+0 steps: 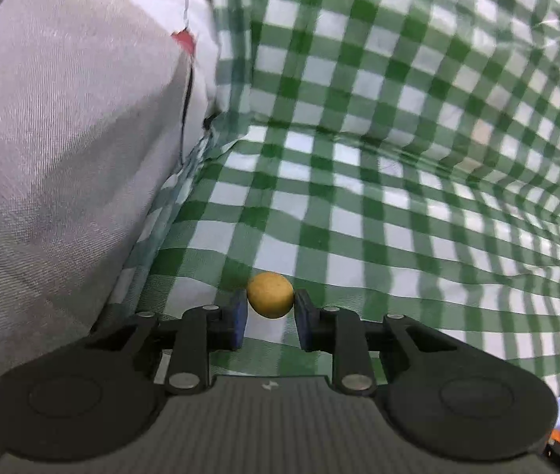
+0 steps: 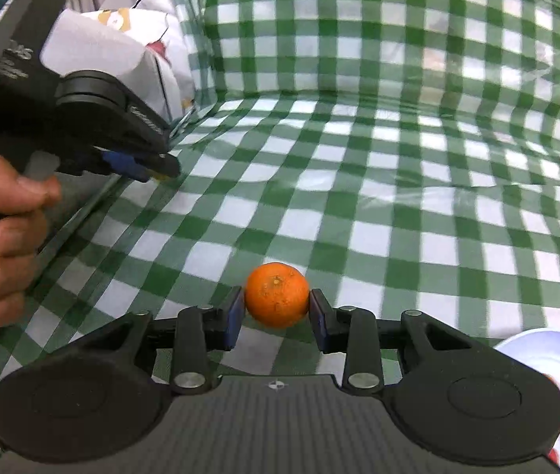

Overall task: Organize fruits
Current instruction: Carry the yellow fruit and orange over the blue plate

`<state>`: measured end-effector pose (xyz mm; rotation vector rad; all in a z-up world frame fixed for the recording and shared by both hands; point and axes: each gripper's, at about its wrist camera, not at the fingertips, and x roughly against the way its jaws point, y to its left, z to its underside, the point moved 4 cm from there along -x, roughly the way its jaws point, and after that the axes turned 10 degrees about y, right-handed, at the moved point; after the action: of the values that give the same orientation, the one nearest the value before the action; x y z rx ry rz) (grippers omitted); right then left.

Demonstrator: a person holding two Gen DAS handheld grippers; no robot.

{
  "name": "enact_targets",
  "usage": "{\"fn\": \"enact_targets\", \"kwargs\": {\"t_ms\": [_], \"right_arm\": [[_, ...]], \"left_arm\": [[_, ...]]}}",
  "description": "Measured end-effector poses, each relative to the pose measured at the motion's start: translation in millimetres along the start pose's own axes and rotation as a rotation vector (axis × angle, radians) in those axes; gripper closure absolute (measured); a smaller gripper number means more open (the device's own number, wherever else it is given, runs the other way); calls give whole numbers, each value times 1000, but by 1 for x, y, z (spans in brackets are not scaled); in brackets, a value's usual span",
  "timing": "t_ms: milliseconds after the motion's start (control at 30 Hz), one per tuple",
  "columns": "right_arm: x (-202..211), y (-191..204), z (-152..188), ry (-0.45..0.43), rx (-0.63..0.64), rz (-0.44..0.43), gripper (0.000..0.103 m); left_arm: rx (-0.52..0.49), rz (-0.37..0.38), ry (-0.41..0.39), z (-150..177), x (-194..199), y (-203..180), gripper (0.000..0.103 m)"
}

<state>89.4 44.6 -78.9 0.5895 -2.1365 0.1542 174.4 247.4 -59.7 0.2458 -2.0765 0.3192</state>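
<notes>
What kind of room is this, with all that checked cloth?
Probably a home, set up like a dining or picnic spot. A green-checked cloth covers the surface and rises behind it, a white plate of fruit sits at the edge, and printed bedding or clothing lies alongside.

Green checked cloth (image 1: 359, 205), grey fabric (image 1: 62, 138)

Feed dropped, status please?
Left gripper shut on small yellow fruit. Right gripper shut on mandarin. Nothing in the way.
</notes>
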Motion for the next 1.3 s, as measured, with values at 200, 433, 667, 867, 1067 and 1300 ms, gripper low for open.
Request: {"fn": "enact_targets", "kwargs": {"t_ms": [200,433,667,867,1067,1300], "right_arm": [[26,-14,-3,-25,-21,39,66],[68,-33,-2,-77,-105,63,66],[125,-57,25,-156,-163,60,66],[169,-88,75,-207,-196,109,66],[183,-126,119,-253,-304,150,66],[160,-161,123,-205,-355,238,66]], "left_arm": [[-26,28,-55,9,36,-15,75],[-85,39,-125,46,88,-40,75],[-208,98,-129,136,134,-62,75],[-348,153,-147,187,153,-88,75],[-419,213,-176,200,150,-115,75],[-441,279,-191,189,139,-141,75]]}}
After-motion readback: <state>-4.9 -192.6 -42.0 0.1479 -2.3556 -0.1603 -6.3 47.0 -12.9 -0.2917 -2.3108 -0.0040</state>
